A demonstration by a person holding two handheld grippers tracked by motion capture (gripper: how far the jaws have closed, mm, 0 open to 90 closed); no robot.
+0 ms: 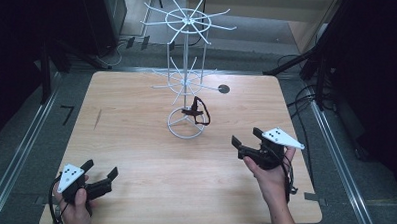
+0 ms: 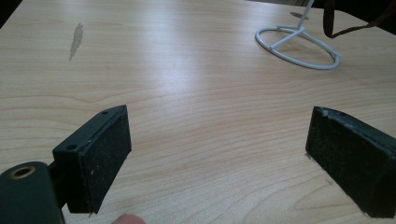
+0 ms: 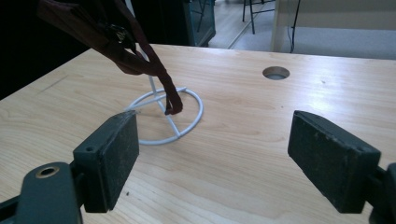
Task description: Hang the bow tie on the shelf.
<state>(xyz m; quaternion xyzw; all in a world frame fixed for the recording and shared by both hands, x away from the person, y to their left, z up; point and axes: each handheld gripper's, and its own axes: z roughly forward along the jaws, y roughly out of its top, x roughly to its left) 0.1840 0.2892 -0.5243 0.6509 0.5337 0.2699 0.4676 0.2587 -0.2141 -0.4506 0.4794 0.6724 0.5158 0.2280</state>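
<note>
A white wire display stand (image 1: 186, 82) with radiating hooks rises from a ring base (image 1: 186, 124) at the table's middle. A dark brown strap (image 1: 198, 111) hangs low on its pole; in the right gripper view the strap (image 3: 140, 56) droops over the ring base (image 3: 187, 122). My right gripper (image 1: 247, 139), held in a hand at the right, stands open and empty a short way right of the base. Near the front left corner my left gripper (image 1: 100, 174) is open and empty, with the ring base (image 2: 299, 46) far off in the left gripper view.
The wooden table (image 1: 137, 144) has a round cable hole (image 1: 223, 89) behind the stand and a faint dark mark (image 1: 97, 118) at its left. Dark stands and cables flank the table on the floor.
</note>
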